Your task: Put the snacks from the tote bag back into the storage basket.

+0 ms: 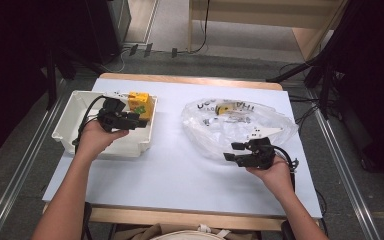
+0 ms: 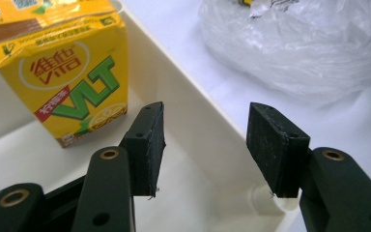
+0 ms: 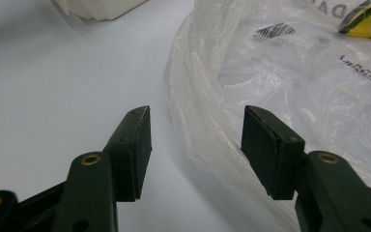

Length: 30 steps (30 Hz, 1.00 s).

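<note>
High view. A white table (image 1: 170,165) carries two groups of things. At centre left stands a white tub (image 1: 75,112); a yellow drink carton (image 1: 141,105) stands upright in its upper right corner, close against the wall. The left gripper (image 1: 139,121) hangs over the tub just below the carton, jaws apart and holding nothing. At centre right lies a crumpled clear plastic bag (image 1: 240,125) with black print; a yellow item inside, near its top edge, is too veiled by the film to identify. The right gripper (image 1: 234,151) rests at the bag's lower edge, jaws apart.

Left gripper view. The carton (image 2: 60,67) fills the upper left, its top cut off by the frame; the open jaws stand below and to its right, clear of it, with the tub wall (image 2: 193,121) running between them. The bag (image 2: 299,48) lies beyond, upper right.

Right gripper view. The bag's folded rim (image 3: 198,106) passes between the open jaws; whether either pad touches it cannot be made out. The tub's corner (image 3: 101,7) is cut off at the top.
</note>
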{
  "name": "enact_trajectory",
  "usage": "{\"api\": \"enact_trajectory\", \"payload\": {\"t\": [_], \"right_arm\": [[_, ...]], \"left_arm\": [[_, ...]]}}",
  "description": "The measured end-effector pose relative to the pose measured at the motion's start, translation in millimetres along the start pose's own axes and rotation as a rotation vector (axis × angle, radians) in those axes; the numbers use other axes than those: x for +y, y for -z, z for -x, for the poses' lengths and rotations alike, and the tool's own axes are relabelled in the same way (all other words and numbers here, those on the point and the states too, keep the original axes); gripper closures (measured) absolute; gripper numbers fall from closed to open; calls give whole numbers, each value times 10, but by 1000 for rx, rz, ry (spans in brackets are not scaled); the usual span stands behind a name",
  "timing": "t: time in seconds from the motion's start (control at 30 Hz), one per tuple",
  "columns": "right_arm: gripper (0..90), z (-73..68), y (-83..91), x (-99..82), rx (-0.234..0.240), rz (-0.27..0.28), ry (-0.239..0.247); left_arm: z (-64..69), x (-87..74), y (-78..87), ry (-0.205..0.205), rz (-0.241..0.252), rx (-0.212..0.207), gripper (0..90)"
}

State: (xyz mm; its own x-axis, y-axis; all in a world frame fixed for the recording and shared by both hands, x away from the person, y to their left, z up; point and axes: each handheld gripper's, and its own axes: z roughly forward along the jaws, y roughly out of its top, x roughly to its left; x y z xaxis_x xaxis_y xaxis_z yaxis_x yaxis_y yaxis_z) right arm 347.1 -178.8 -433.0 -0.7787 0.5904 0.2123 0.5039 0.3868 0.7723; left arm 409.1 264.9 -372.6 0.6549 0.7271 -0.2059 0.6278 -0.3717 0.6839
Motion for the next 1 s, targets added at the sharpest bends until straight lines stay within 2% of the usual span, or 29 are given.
{"api": "enact_trajectory", "payload": {"t": [0.43,0.8,1.0], "right_arm": [[410,-14,5,7,17,13,-2],[410,-17,6,7,16,11,4],[410,-32,-5,13,18,13,18]], "left_arm": [[278,105,-23,-57,-1,-53,449],[484,158,-108,-95,-1,-75,413],[636,178,-186,-142,-13,-98,411]]}}
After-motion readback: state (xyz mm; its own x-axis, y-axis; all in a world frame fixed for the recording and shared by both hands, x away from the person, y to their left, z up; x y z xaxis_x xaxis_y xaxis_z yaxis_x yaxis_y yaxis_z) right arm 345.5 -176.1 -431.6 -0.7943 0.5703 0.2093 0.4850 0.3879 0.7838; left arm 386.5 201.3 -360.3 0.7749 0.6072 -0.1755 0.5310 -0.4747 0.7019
